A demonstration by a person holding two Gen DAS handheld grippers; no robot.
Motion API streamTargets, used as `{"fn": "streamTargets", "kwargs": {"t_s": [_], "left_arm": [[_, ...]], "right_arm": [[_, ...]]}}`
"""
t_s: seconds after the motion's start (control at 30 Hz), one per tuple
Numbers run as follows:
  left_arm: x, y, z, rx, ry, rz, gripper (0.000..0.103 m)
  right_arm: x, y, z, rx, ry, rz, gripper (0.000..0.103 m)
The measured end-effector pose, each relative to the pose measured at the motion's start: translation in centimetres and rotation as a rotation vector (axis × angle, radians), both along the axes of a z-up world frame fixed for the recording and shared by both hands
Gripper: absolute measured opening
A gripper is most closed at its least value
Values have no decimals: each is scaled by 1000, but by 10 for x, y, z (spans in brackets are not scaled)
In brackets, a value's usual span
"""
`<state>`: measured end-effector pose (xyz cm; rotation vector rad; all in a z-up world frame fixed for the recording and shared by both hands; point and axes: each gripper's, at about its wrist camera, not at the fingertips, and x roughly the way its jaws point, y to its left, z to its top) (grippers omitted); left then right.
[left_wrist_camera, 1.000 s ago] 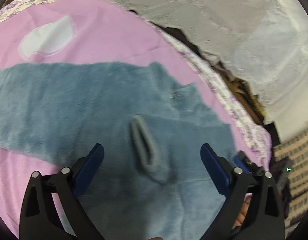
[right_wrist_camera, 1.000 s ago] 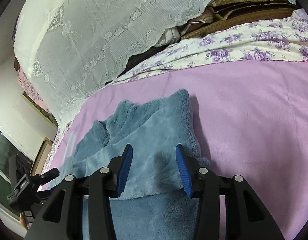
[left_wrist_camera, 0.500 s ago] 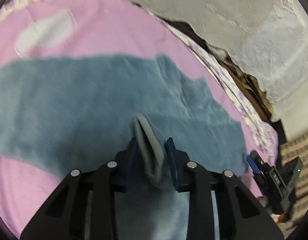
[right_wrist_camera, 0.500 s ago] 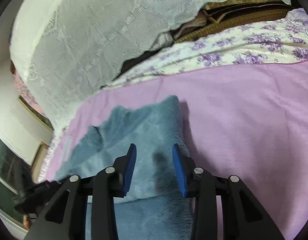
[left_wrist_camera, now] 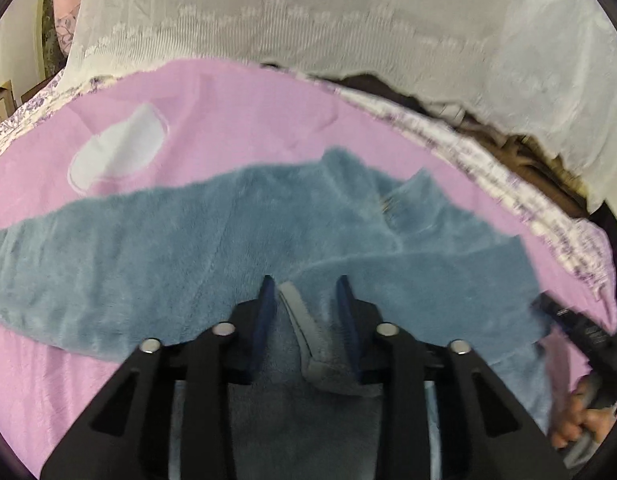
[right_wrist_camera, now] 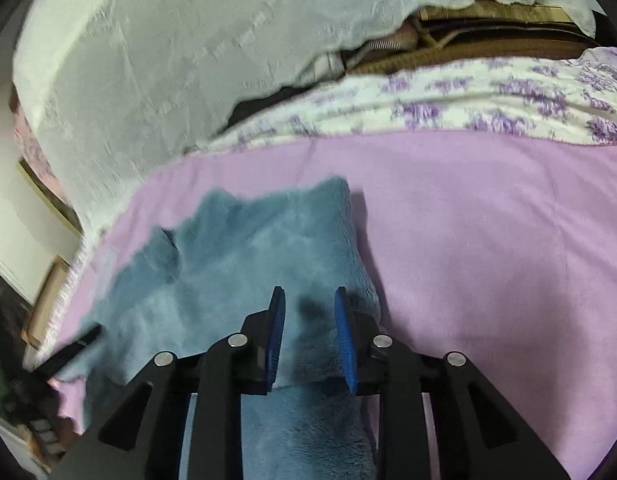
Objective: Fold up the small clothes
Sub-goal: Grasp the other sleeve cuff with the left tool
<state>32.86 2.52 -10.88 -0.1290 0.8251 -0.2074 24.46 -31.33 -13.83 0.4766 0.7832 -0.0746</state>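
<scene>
A blue fleece garment lies spread on a pink blanket. My left gripper is shut on the garment's grey ribbed cuff and lifts a fold of fleece. My right gripper is shut on the garment's other edge, with fleece bunched between its blue pads. The right gripper also shows at the right edge of the left wrist view.
A white lace curtain hangs behind the bed. A floral purple sheet borders the pink blanket. A white patch lies on the blanket at the far left. Brown bedding sits at the back.
My left gripper closed on the grey cuff and lifted it, pulling a fold of fleece up. My right gripper narrowed on the garment's edge and kept its hold.
</scene>
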Motion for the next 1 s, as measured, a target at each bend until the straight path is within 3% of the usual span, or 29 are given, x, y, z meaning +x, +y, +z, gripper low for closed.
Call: {"fn": "streamTargets", "kwargs": {"t_s": [0.03, 0.07, 0.17, 0.23, 0.37, 0.5, 0.53, 0.63, 0.7, 0.77, 0.83, 0.93, 1.0], "left_arm": [[0, -1, 1, 15, -6, 5, 60], [3, -2, -5, 55, 5, 17, 66], [18, -12, -29, 121, 106, 9, 67], [14, -16, -25, 143, 74, 6, 67], [8, -15, -18, 112, 34, -11, 68], [17, -23, -36, 202, 94, -16, 73], [15, -26, -37, 222, 86, -22, 76], [12, -30, -36, 260, 69, -32, 77], [10, -22, -31, 215, 65, -27, 77], [7, -4, -18, 120, 64, 1, 77], [6, 12, -11, 52, 71, 27, 77], [1, 49, 2, -51, 78, 87, 77], [-8, 79, 7, -88, 67, 148, 78]], "right_arm": [[4, 1, -4, -6, 24, 6, 27], [6, 2, -10, -5, 40, 15, 27], [5, 0, -7, 2, 24, 7, 26], [5, 0, 3, 7, -6, 3, 30], [28, 6, 21, -58, -12, 25, 38], [67, 1, -4, -36, 97, 43, 39], [70, -2, -15, -9, 100, 45, 39], [56, -3, -8, -11, 48, 33, 38], [39, 2, 5, -38, 7, 26, 39], [20, 10, 17, -65, -30, 65, 45], [4, 19, 14, -92, -13, 97, 63], [-4, 30, -6, -188, 26, 123, 64], [-15, 23, 6, -145, -20, 81, 63]]}}
